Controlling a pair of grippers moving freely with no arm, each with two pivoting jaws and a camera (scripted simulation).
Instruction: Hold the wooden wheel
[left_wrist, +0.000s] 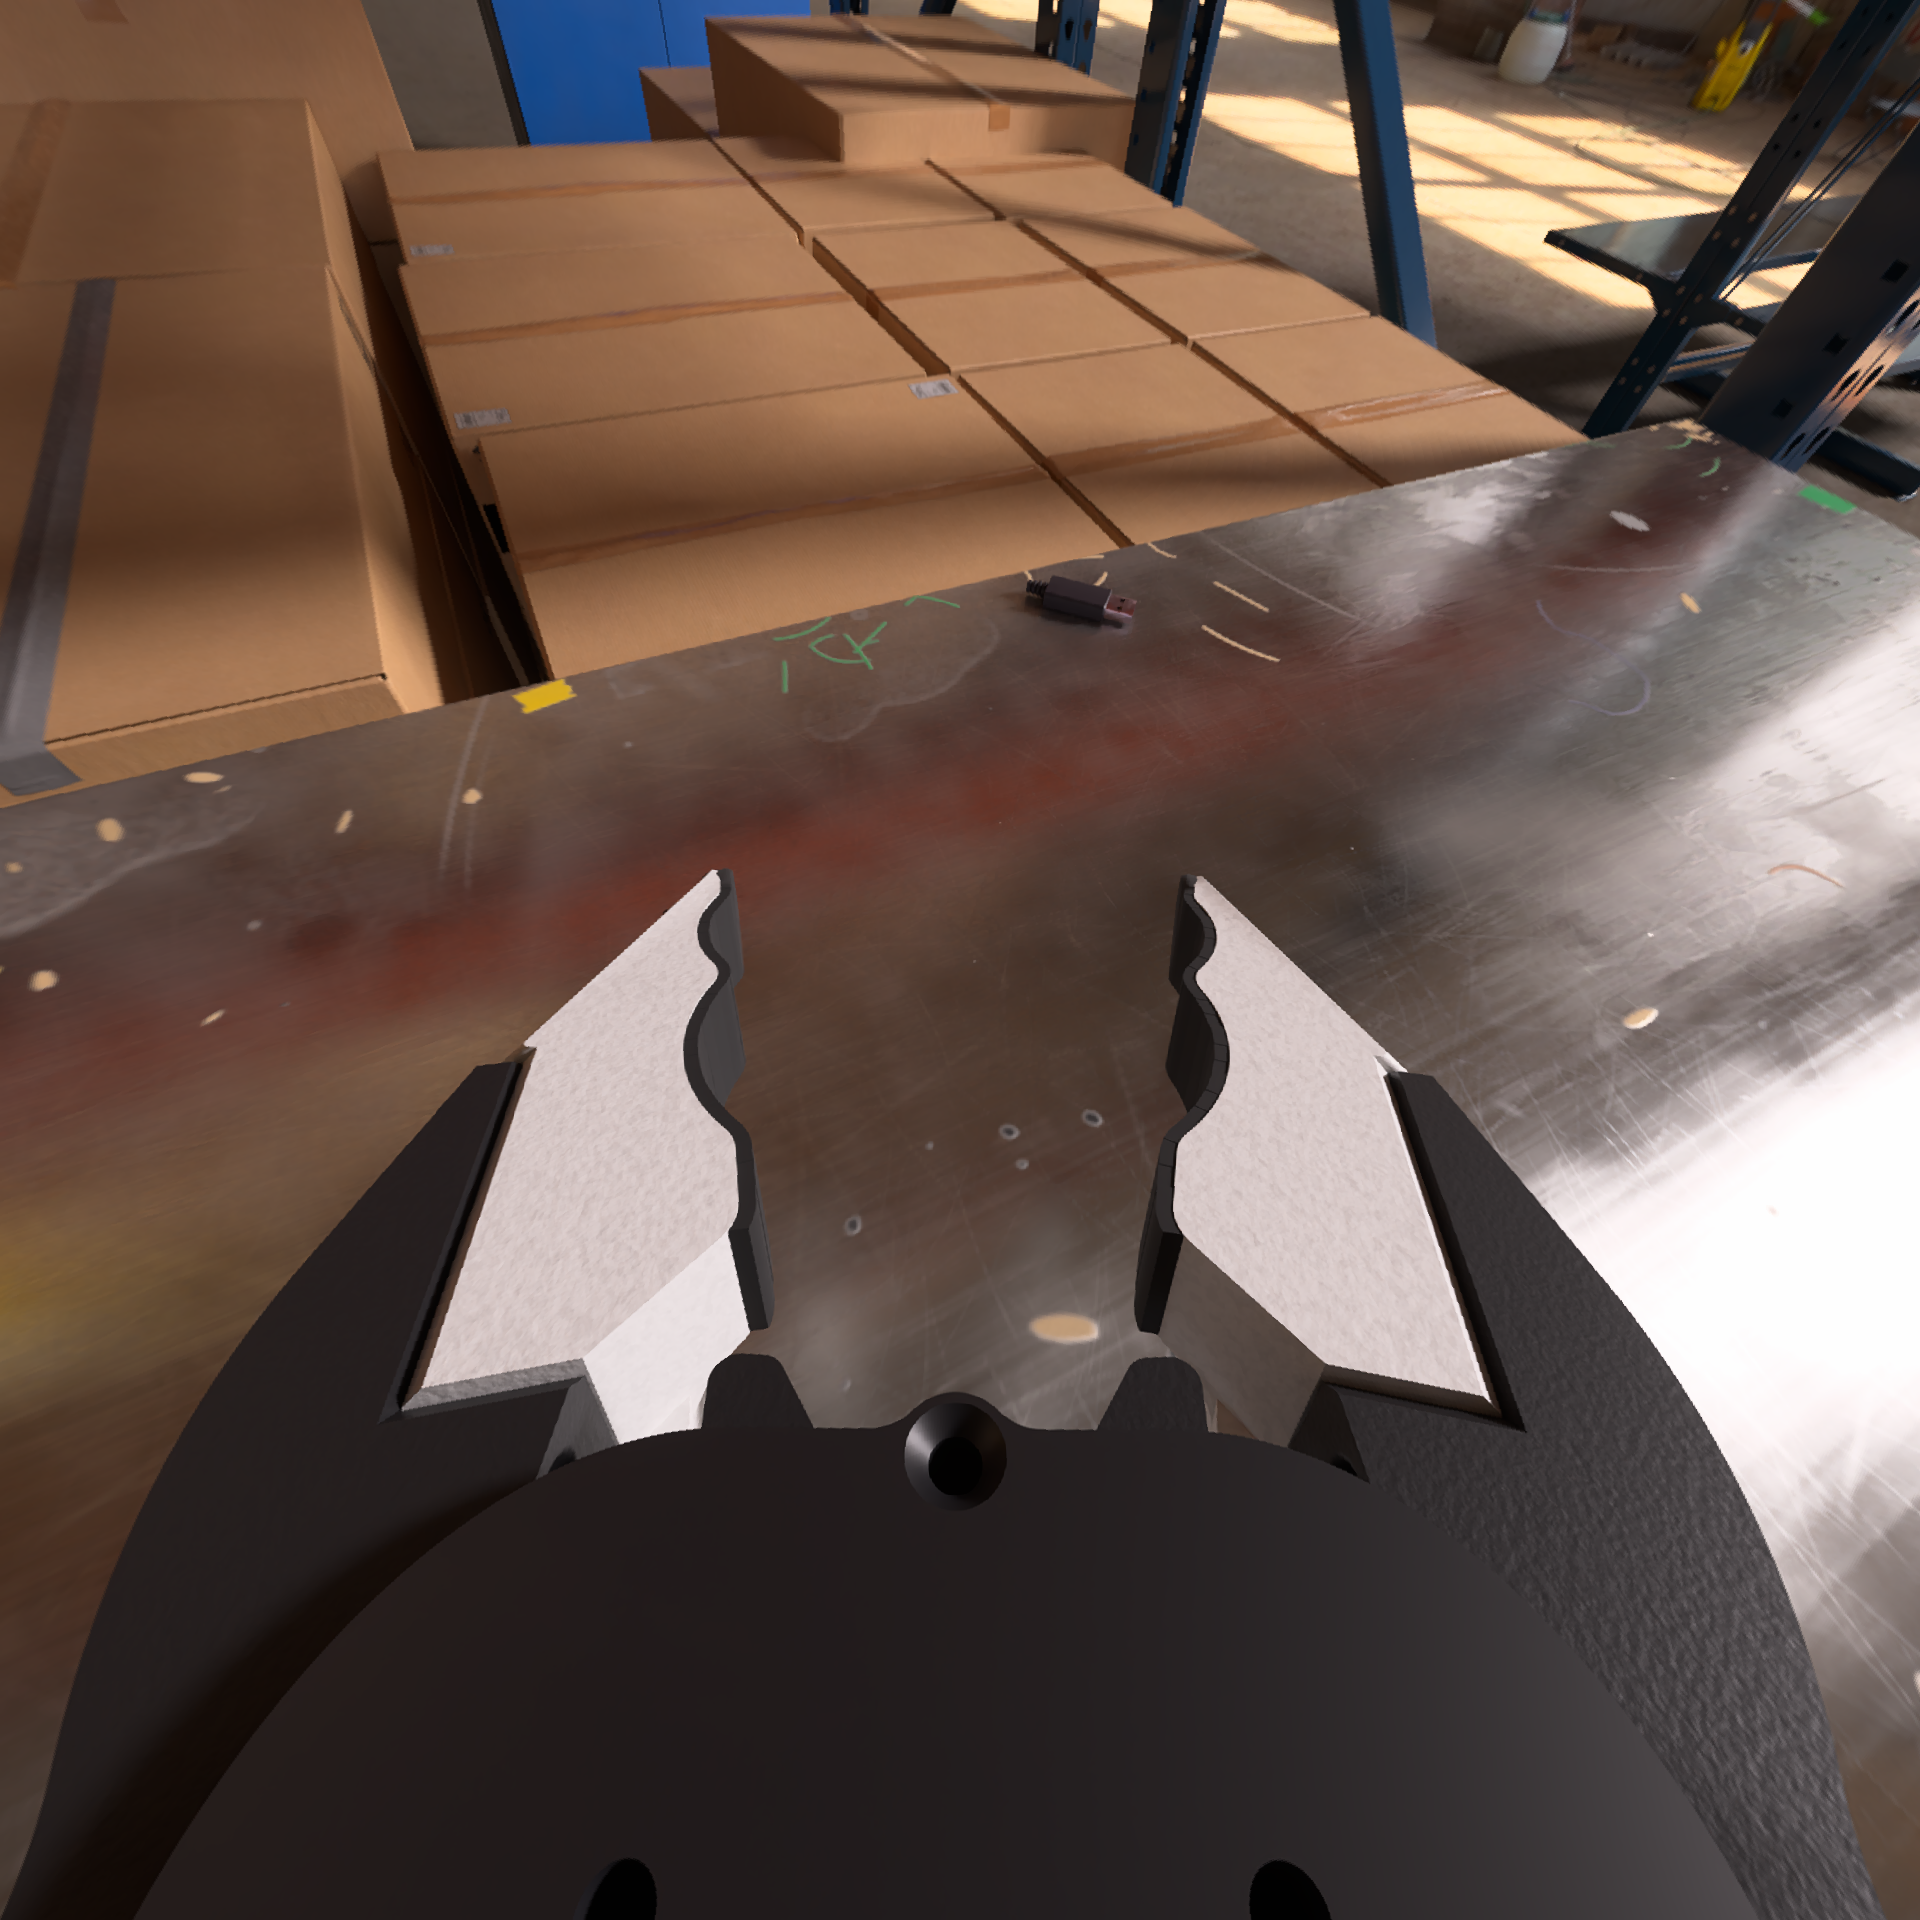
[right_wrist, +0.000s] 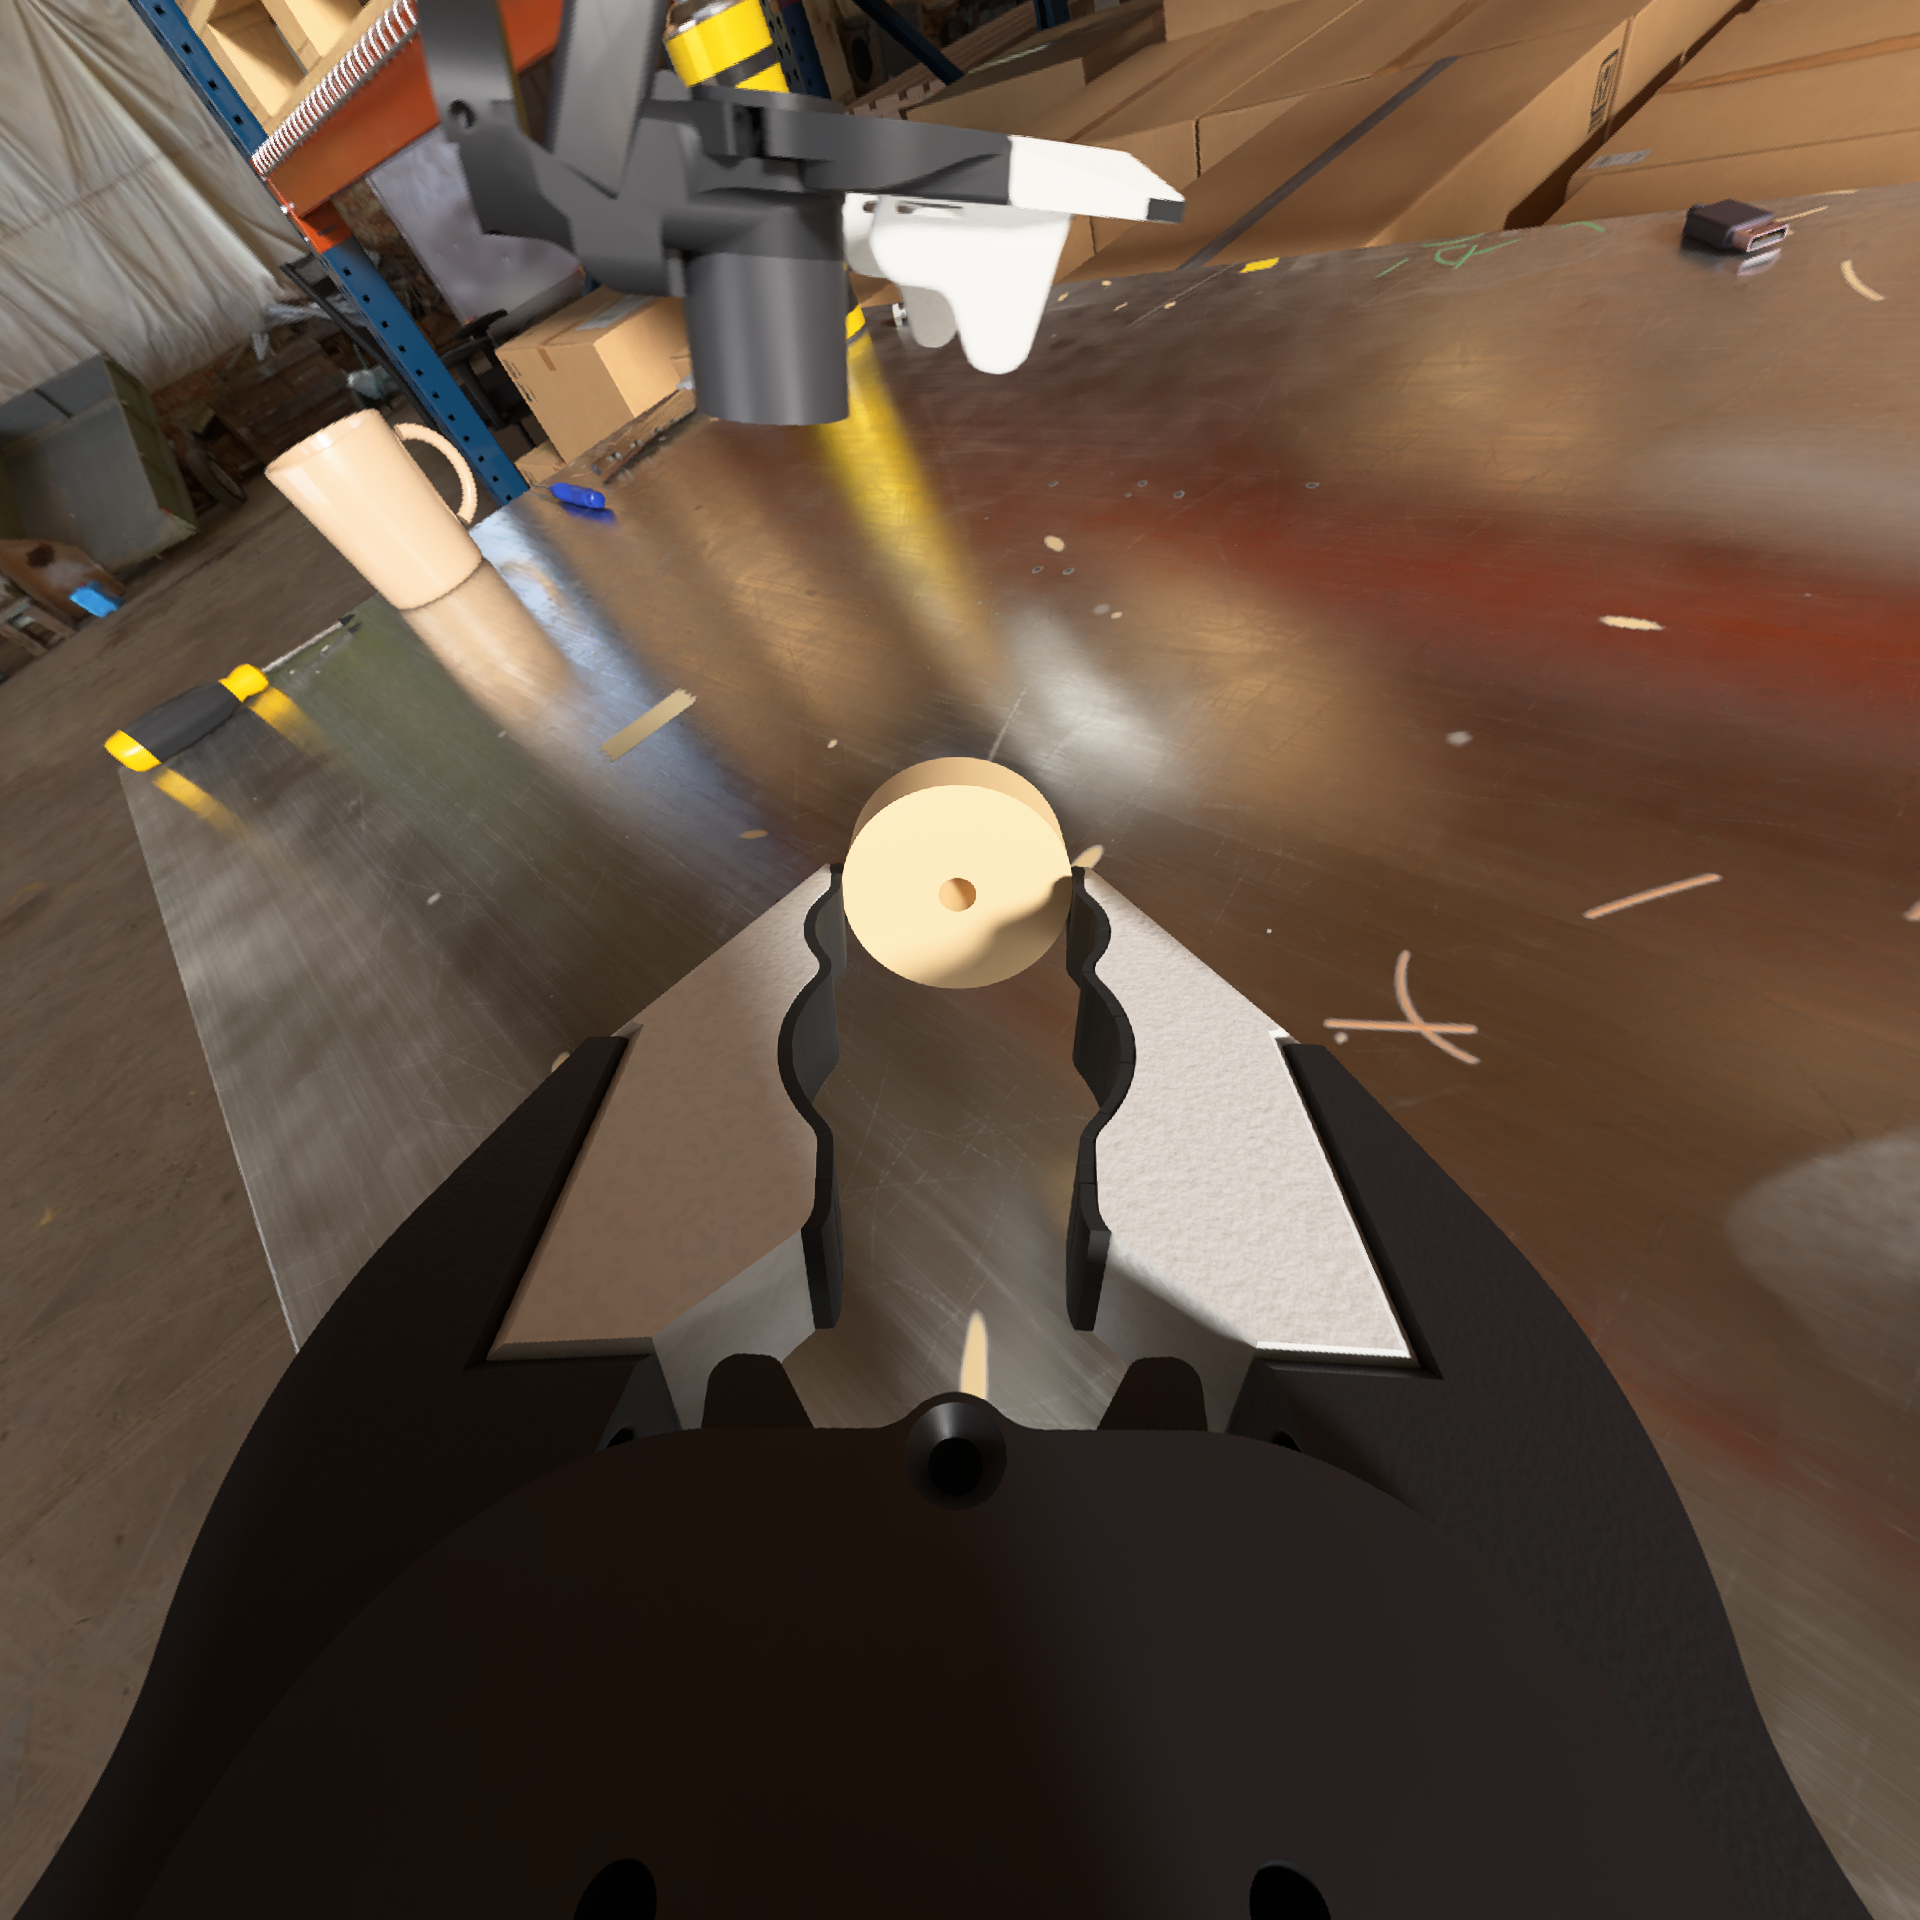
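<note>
The wooden wheel (right_wrist: 940, 940) is a pale round disc with a small centre hole, its flat face turned toward the right wrist camera. My right gripper (right_wrist: 954, 883) is shut on it, both fingertips pressing its rim, and holds it above the metal table (right_wrist: 1351, 675). My left gripper (left_wrist: 956, 883) is open and empty above the same table (left_wrist: 935, 769). It also shows in the right wrist view (right_wrist: 1039, 208), hovering beyond the wheel.
A dark USB adapter (left_wrist: 1081, 601) lies near the table's far edge, also in the right wrist view (right_wrist: 1733, 227). A beige mug (right_wrist: 379, 509), a blue marker (right_wrist: 577, 497) and a yellow-and-black tool (right_wrist: 187, 715) lie along the left edge. Cardboard boxes (left_wrist: 727, 343) stand past the table.
</note>
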